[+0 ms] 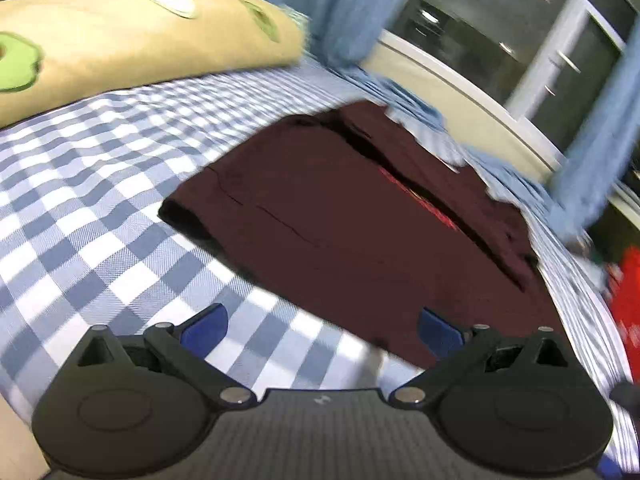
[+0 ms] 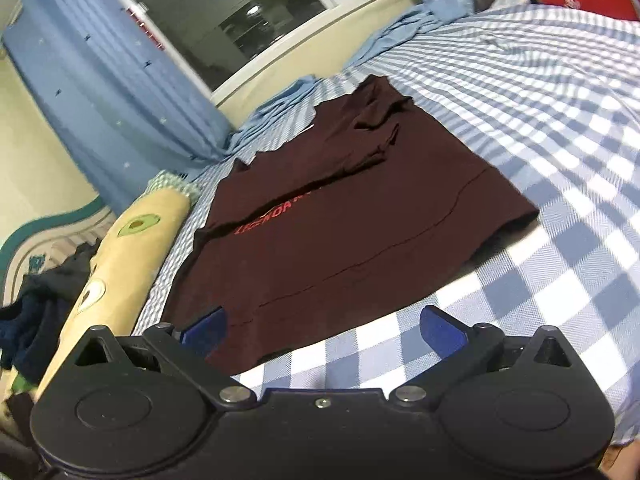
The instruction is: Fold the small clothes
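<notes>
Dark maroon T-shirt (image 2: pixel 340 216) lies flat on the blue-and-white checked bedsheet (image 2: pixel 560 152), partly folded, a flap turned over its red lettering (image 2: pixel 276 212). The left gripper (image 1: pixel 322 326) hovers spread wide and empty at the shirt's near hem, its blue fingertips (image 1: pixel 206 326) apart. The right gripper (image 2: pixel 322 324) is the same, wide apart, holding nothing, just off the near edge. An avocado-print pillow (image 2: pixel 120 256) sits left of the shirt, blue curtains (image 2: pixel 100 80) at the far window.
</notes>
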A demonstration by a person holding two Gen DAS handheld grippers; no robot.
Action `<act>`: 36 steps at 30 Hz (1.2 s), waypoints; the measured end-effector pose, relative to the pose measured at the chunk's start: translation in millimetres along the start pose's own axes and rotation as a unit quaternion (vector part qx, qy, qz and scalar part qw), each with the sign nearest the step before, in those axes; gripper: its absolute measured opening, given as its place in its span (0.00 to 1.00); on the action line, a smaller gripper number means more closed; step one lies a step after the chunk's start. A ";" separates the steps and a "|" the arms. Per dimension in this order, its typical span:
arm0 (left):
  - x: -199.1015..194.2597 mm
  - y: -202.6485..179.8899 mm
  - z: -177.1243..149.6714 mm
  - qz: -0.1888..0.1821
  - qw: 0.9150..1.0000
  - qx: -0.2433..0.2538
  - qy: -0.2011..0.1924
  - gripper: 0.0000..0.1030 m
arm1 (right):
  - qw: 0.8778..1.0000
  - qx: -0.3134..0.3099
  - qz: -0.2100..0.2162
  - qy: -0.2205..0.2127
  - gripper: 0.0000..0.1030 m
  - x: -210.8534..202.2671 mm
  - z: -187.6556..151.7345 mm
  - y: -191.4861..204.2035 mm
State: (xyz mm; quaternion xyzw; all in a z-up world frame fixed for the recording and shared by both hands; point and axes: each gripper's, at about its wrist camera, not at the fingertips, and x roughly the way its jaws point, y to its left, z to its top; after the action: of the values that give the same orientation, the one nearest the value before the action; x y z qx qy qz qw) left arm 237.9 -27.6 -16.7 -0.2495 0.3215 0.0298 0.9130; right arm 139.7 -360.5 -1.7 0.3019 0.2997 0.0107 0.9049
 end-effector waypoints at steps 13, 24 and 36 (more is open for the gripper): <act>63.8 -4.3 41.9 0.085 0.990 -0.103 -0.034 0.24 | 0.997 -0.046 -0.048 -0.029 0.99 -19.9 40.9 -35.9; 54.9 8.2 61.2 0.055 0.993 -0.107 -0.002 0.10 | 0.994 0.100 -0.012 0.052 0.88 6.5 9.6 -47.0; 38.1 -8.7 88.4 0.020 0.998 -0.055 -0.007 0.10 | 0.978 0.172 -0.104 -0.060 0.64 65.2 25.6 -38.6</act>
State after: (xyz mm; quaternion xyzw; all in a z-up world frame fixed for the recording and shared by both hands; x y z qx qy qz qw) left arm 320.5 2.7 23.3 -0.2926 0.3180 0.0678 0.8993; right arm 201.0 -392.8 -41.7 0.4202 0.2718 -0.1529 0.8521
